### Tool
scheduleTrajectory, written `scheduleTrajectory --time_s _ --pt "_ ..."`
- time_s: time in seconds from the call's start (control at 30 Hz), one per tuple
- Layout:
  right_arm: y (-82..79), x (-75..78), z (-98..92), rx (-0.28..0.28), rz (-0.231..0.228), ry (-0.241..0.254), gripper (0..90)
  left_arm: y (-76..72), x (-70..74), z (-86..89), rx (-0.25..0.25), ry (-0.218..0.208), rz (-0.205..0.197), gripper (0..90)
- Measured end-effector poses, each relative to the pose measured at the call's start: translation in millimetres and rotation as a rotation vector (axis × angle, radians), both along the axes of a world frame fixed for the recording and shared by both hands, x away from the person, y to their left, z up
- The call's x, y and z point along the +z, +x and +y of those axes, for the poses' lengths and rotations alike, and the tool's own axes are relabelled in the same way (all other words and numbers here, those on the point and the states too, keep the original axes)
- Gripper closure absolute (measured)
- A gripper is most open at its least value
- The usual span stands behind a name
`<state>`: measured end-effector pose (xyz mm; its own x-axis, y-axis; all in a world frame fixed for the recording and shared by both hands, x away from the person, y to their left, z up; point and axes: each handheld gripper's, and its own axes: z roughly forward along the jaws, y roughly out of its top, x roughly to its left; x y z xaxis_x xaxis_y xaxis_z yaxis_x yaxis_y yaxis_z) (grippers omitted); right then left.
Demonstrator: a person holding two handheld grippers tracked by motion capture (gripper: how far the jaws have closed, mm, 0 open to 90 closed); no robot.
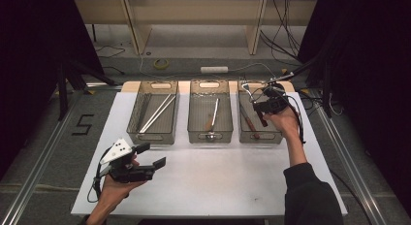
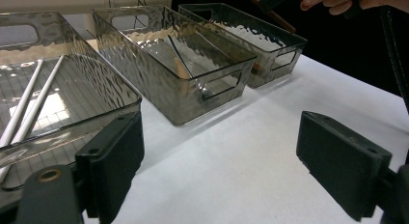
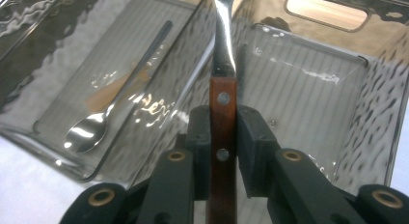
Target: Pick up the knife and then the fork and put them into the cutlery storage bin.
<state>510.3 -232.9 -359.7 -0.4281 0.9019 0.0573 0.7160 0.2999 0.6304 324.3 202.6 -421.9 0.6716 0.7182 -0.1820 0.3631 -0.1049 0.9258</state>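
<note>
Sorting step: right gripper (image 3: 223,137), fingers clamped on the wooden-handled fork (image 3: 223,89), hovers over the right bin (image 1: 277,136); next, lower and release. Left gripper (image 1: 150,156) idles, fingers wide, empty.

White table top, three bins in a row

Table (image 1: 208,186): left bin (image 1: 153,113), middle bin (image 1: 210,111) and right bin (image 1: 259,116), smoky clear plastic, stand side by side along the far edge; near half bare white surface.

My desk (image 1: 208,186) wears a white sheet. At twelve o'clock a pale wooden frame (image 1: 194,21) stands on grey floor (image 1: 43,133) strewn with cables (image 1: 286,31); black curtains (image 1: 29,40) hang at nine and three.
</note>
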Motion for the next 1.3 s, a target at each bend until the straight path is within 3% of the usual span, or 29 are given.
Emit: scheduleTrajectory --time_s 0.4,1.0,1.3 --pt "7.9 -21.4 -4.8 -0.070 0.026 -0.041 77.2 -0.3 0.2 0.1 0.001 -0.003 -0.001 16.4" --pt "13.3 -41.4 -4.0 -0.122 0.055 -0.055 77.1 -0.6 0.2 -0.2 -0.002 0.000 -0.001 16.5" --pt "15.5 -46.6 -0.8 -0.121 0.082 -0.068 76.7 -0.6 0.4 -0.3 -0.001 -0.002 -0.001 16.4"
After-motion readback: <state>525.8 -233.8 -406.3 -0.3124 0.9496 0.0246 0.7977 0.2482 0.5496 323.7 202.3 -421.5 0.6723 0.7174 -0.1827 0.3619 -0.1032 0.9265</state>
